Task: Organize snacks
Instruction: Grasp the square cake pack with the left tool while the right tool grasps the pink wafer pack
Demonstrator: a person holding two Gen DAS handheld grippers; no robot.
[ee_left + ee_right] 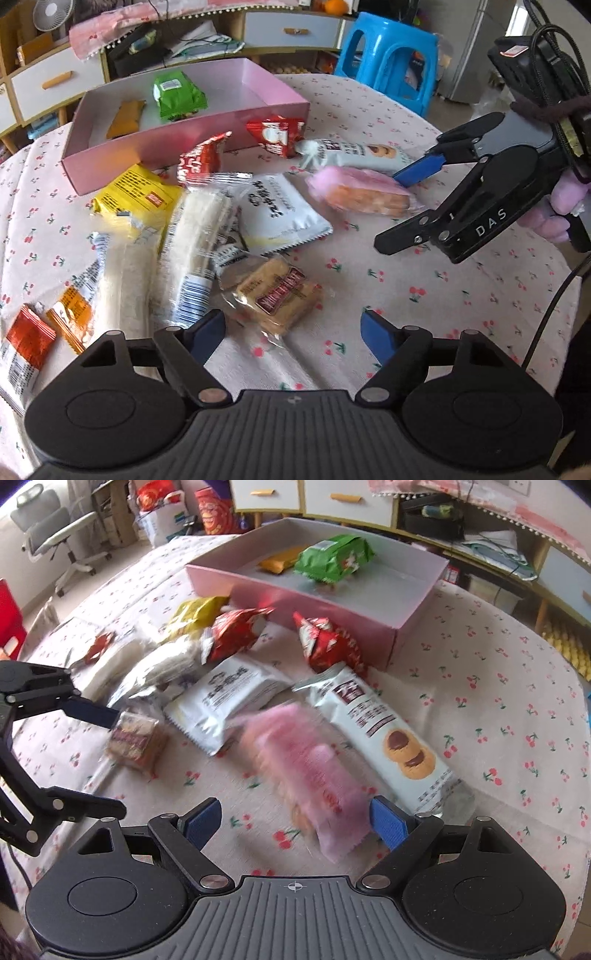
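Two packets (179,94) inside box (184,144) at table's (443,295) far side; loose snacks (207,221) heaped before it.

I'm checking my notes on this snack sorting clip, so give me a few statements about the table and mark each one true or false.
1. The pink box holds a green packet and an orange packet. True.
2. The right gripper is clamped on the pink packet. False: its jaws stand open around the packet's near end.
3. The left gripper holds a red packet. False: it is empty, open near the clear-wrapped biscuit pack.
4. A blue stool stands beyond the table. True.
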